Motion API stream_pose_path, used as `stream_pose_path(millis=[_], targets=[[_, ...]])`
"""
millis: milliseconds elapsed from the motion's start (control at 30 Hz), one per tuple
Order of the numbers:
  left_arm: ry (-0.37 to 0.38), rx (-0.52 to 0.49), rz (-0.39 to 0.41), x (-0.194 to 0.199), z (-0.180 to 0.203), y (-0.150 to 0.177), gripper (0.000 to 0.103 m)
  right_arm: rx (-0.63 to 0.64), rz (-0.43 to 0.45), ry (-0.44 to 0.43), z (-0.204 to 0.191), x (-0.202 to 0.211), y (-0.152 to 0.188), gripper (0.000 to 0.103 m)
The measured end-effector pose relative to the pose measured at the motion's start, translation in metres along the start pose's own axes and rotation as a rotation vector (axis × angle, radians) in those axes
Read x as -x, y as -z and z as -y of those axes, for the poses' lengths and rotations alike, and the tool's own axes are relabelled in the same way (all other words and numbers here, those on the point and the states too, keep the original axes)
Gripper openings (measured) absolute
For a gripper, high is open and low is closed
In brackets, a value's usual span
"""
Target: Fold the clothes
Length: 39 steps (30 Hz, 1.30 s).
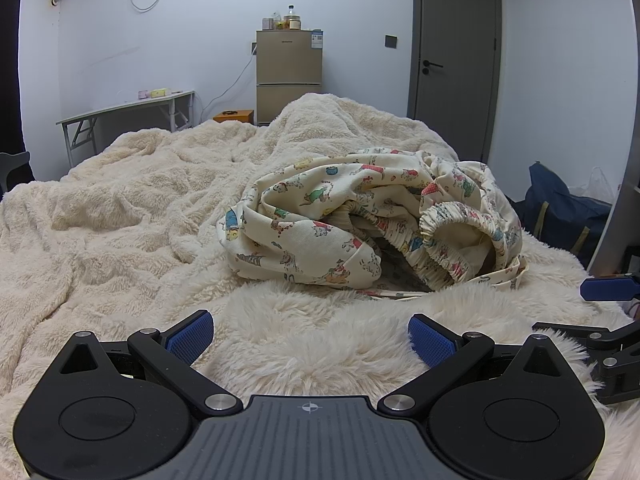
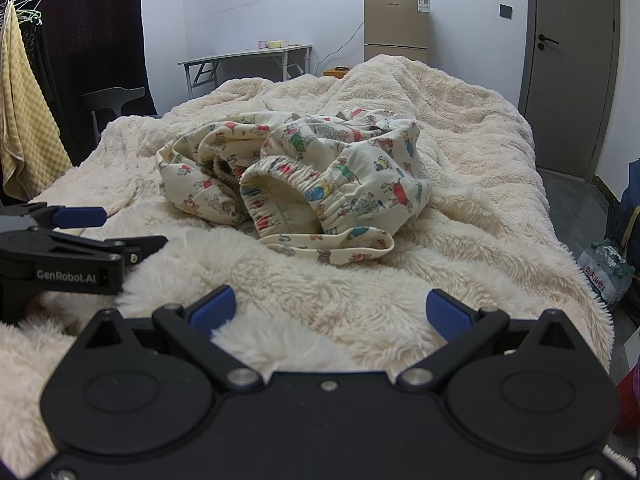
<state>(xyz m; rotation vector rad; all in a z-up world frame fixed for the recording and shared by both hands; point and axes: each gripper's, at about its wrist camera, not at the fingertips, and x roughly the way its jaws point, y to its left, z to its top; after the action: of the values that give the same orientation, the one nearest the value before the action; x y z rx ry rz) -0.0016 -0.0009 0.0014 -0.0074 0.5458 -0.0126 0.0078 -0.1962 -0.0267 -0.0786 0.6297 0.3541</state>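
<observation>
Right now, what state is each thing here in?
Printed pajama pants: crumpled, unfolded, lying on the blanket.
Fluffy cream blanket: rumpled, spread over the bed.
Left tool: open, empty.
Right tool: open, empty.
Door: closed.
Fridge: closed, jars on top.

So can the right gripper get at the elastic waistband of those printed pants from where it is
Probably yes. The right gripper is open, and only bare fluffy blanket lies between it and the waistband, which faces it. The left gripper sits off to the side.
</observation>
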Motion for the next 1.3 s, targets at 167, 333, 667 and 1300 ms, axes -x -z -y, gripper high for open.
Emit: stream_pose_path(millis=[167, 333, 667, 1300], targets=[[0.001, 0.000, 0.000, -0.0002, 0.0003, -0.0007, 0.103, -0.001, 0.000, -0.002, 0.0008, 0.0002, -0.0003, 0.103], [0.004, 0.004, 0.001, -0.0006, 0.0001, -0.0010, 0.103, -0.004, 0.001, -0.005, 0.0022, 0.0001, -0.0003, 0.103], [0.002, -0.002, 0.001, 0.0002, 0.0000, -0.0009, 0.103, -0.006, 0.001, -0.006, 0.0017, -0.0002, -0.0005, 0.103], [0.004, -0.005, 0.000, 0.0008, 0.0002, 0.0005, 0.103, -0.002, 0.001, -0.005, 0.0015, -0.0003, 0.0011, 0.103]])
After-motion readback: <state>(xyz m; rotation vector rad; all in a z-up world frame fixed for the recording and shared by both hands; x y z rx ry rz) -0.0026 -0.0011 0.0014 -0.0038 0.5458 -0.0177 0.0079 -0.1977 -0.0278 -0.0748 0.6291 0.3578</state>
